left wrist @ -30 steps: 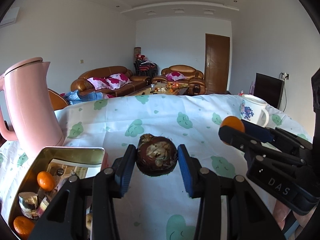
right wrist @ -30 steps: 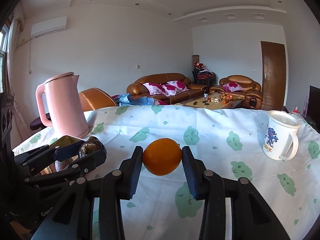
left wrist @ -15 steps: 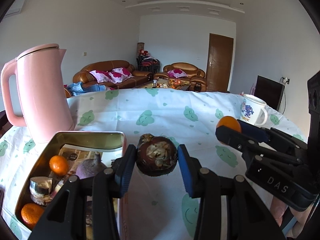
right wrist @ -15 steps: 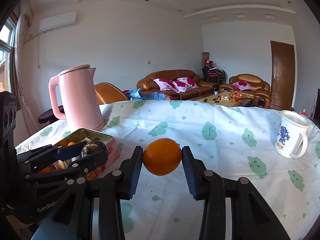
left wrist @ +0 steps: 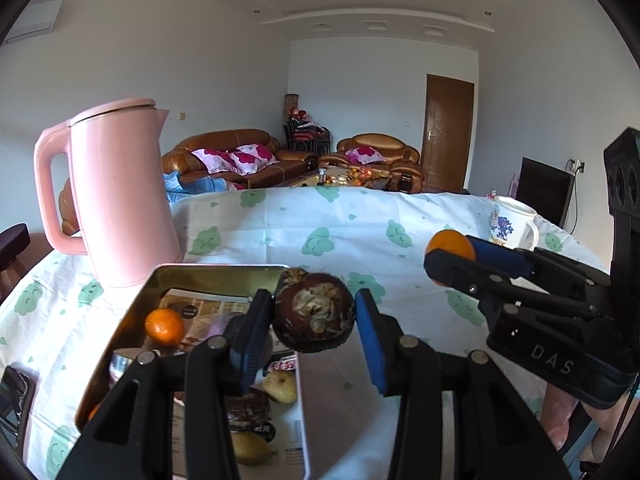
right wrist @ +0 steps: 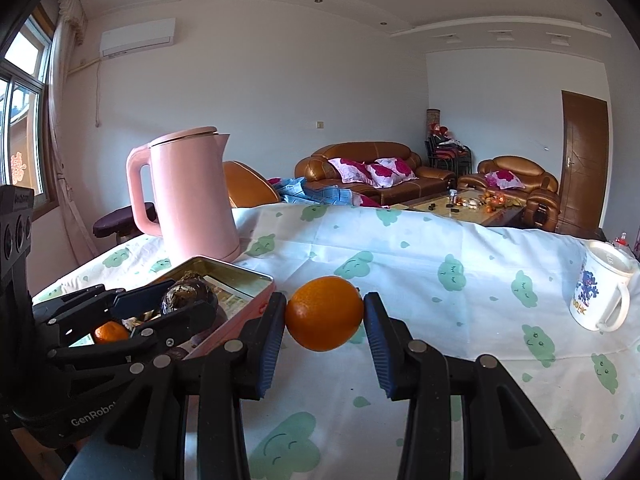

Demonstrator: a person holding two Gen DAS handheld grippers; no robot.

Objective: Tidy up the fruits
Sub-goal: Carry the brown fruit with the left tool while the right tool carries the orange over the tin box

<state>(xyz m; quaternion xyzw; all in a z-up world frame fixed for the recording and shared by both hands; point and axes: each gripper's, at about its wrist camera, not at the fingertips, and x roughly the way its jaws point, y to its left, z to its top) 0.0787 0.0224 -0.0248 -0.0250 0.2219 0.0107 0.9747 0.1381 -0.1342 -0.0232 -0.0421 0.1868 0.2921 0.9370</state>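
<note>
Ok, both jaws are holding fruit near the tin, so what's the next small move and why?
Probably ease the left gripper further over the tin and lower the dark fruit in: it hangs at the tin's near-right edge, closer than the orange.

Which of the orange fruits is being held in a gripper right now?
The large orange, clamped between the right gripper pads above the tablecloth. The smaller orange fruits, such as the mandarin, lie loose inside the metal tin.
</note>
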